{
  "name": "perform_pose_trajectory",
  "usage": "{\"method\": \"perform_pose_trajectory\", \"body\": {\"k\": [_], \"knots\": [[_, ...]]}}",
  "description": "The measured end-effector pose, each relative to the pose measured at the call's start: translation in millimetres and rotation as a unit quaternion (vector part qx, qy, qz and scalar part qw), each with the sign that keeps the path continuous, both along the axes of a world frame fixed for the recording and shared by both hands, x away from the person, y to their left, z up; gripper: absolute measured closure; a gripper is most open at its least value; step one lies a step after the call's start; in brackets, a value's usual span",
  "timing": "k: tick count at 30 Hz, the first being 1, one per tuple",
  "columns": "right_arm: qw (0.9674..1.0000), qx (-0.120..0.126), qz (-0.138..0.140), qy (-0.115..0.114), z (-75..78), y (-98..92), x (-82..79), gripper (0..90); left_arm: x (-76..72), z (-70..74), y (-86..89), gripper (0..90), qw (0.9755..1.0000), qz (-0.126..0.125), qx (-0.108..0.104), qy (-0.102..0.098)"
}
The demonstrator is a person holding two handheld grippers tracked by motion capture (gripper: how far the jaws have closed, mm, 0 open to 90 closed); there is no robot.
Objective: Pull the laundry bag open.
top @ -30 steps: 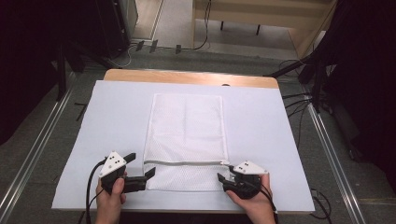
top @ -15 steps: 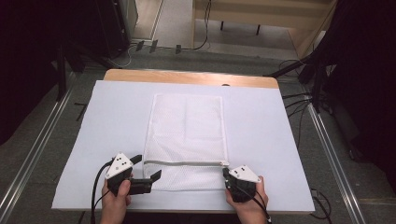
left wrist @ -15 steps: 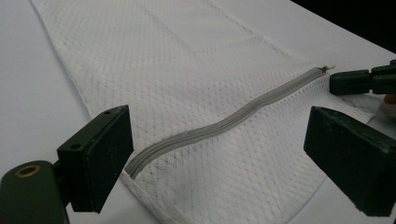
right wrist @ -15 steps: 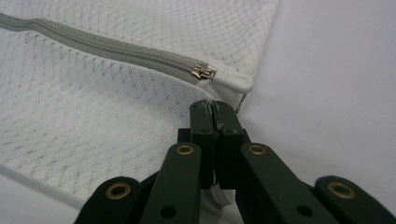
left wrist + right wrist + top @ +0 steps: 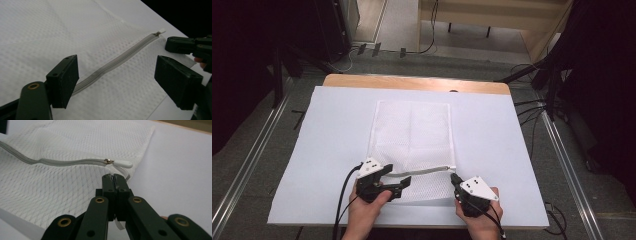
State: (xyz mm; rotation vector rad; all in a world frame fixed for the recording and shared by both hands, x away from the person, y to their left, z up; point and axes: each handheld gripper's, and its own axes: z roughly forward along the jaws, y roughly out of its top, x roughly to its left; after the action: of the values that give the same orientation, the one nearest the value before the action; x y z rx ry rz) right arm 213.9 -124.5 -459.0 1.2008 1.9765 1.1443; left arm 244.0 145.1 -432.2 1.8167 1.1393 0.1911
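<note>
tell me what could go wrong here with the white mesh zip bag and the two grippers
1. The right gripper is shut on just a thin strip at the edge of the white mesh laundry bag, below the white zipper pull; a tug could slip it free.
2. The left gripper, jaws just closing, straddles the grey zipper untouched; it may pinch loose mesh instead.

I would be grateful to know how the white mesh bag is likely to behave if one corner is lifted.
The mesh bag will probably drape limply: near its zipper the fabric already ripples where the right gripper pinches its edge. It looks thin, flat and apparently empty, so likely very light. It may slide on the smooth white sheet.
</note>
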Motion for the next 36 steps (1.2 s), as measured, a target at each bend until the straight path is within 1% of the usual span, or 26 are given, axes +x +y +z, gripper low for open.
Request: {"method": "perform_pose_trajectory", "body": {"k": [1,2,3,4,5,6,7,8,9,11,13,15,17,18,19,22,24,27,28,29,30,33,34,36], "knots": [[1.0000,0.002,0.001,-0.003,1.7,0.4,-0.3,90.0,2.9,1.1,-6.5,30.7,1.0000,-0.001,0.004,0.005],[1.0000,0.003,0.001,-0.005,2.5,0.5,-0.3,90.0,7.0,2.6,-14.4,32.2,0.9999,-0.007,0.008,0.008],[0.9999,0.005,0.003,-0.008,3.9,0.5,-0.1,90.0,11.2,4.5,-22.3,37.0,0.9998,-0.010,0.011,0.011],[0.9999,0.005,0.003,-0.008,3.9,0.5,-0.1,90.0,15.1,6.3,-29.9,37.0,0.9997,-0.014,0.013,0.014],[0.9999,0.005,0.005,-0.010,4.2,0.6,0.3,90.0,19.0,8.0,-37.0,39.0,0.9996,-0.017,0.018,0.015],[0.9999,0.005,0.007,-0.012,4.5,1.0,0.3,90.0,26.7,10.4,-49.6,42.3,0.9993,-0.023,0.021,0.021],[0.9999,0.005,0.007,-0.012,4.5,1.0,0.3,90.0,26.7,10.4,-49.6,43.9,0.9993,-0.023,0.021,0.021],[0.9999,0.006,0.008,-0.012,4.7,1.2,0.2,90.0,30.6,11.3,-54.8,43.9,0.9990,-0.026,0.023,0.027],[0.9999,0.005,0.010,-0.012,4.8,1.4,0.2,90.0,34.8,11.9,-61.8,44.9,0.9989,-0.027,0.018,0.033],[0.9998,0.005,0.012,-0.015,4.8,1.6,0.5,90.0,39.8,12.9,-70.7,43.9,0.9985,-0.032,0.015,0.041],[0.9998,0.003,0.015,-0.015,4.4,2.5,0.9,90.0,44.1,14.8,-79.9,40.8,0.9981,-0.037,0.010,0.048],[0.9998,0.002,0.017,-0.013,4.0,3.6,1.1,90.0,47.6,16.9,-89.7,39.1,0.9977,-0.039,0.019,0.051],[0.9997,0.001,0.020,-0.015,3.8,5.0,0.9,90.0,50.3,18.1,-98.2,36.2,0.9972,-0.041,0.023,0.059],[0.9996,-0.002,0.024,-0.016,4.1,5.9,0.7,90.0,53.0,17.7,-105.9,33.9,0.9962,-0.042,0.037,0.067],[0.9996,-0.002,0.024,-0.016,4.1,5.9,0.7,90.0,53.0,17.7,-105.9,32.7,0.9962,-0.042,0.037,0.067],[0.9994,-0.010,0.027,-0.020,4.0,8.0,-0.1,90.0,56.2,15.4,-116.3,31.5,0.9946,-0.042,0.056,0.076],[0.9993,-0.013,0.029,-0.021,3.9,8.2,-0.1,90.0,57.5,14.2,-119.1,32.1,0.9935,-0.043,0.067,0.082],[0.9992,-0.017,0.029,-0.021,3.5,9.6,-1.1,90.0,59.1,12.1,-117.5,38.3,0.9926,-0.036,0.076,0.087],[0.9992,-0.018,0.030,-0.021,3.5,9.6,-1.3,90.0,60.2,11.7,-113.8,44.6,0.9933,-0.035,0.065,0.089],[0.9992,-0.018,0.030,-0.021,3.5,9.6,-1.3,90.0,61.0,12.1,-111.0,44.6,0.9934,-0.036,0.059,0.092],[0.9992,-0.018,0.030,-0.021,3.5,9.6,-1.3,90.0,61.3,12.7,-107.8,47.4,0.9939,-0.038,0.050,0.091],[0.9991,-0.020,0.031,-0.020,3.3,9.8,-1.1,90.0,61.3,15.7,-98.4,59.8,0.9945,-0.043,0.033,0.090],[0.9991,-0.020,0.030,-0.020,3.4,9.9,-1.1,90.0,61.6,15.6,-94.5,66.0,0.9944,-0.045,0.024,0.092],[0.9991,-0.020,0.031,-0.020,3.6,9.8,-1.0,90.0,62.3,14.4,-89.4,67.6,0.9941,-0.048,0.013,0.096]]}}
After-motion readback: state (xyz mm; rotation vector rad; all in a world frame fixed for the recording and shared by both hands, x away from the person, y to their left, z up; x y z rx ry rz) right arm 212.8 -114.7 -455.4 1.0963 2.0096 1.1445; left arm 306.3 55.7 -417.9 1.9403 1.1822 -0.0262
